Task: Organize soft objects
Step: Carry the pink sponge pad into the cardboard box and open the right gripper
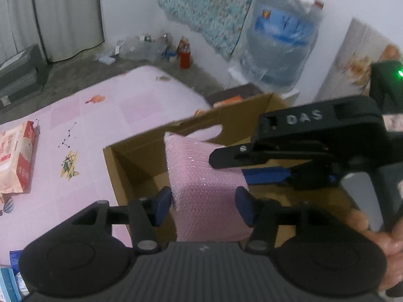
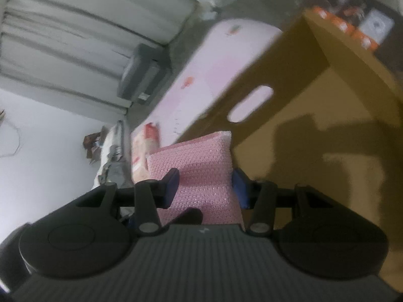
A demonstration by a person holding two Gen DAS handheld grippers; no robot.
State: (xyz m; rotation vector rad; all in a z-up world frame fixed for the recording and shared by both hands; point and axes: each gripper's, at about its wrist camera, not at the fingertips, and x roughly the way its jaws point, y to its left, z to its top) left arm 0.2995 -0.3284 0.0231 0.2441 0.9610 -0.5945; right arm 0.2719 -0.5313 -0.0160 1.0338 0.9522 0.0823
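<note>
A folded pink bubble-wrap pad (image 1: 206,183) is held over the open cardboard box (image 1: 131,156) on the pink bed. My left gripper (image 1: 204,206) is shut on its near end, blue pads pressing both sides. My right gripper (image 1: 241,161) comes in from the right and clamps the pad's far right edge. In the right wrist view the same pad (image 2: 201,171) sits between the right gripper's (image 2: 205,188) blue fingers, with the box wall and its handle slot (image 2: 252,103) just behind.
A pack of wet wipes (image 1: 15,158) lies on the pink bed sheet (image 1: 105,110) to the left. A large water bottle (image 1: 279,47) stands behind the box. A red bottle (image 1: 185,55) and clutter sit on the floor by the wall.
</note>
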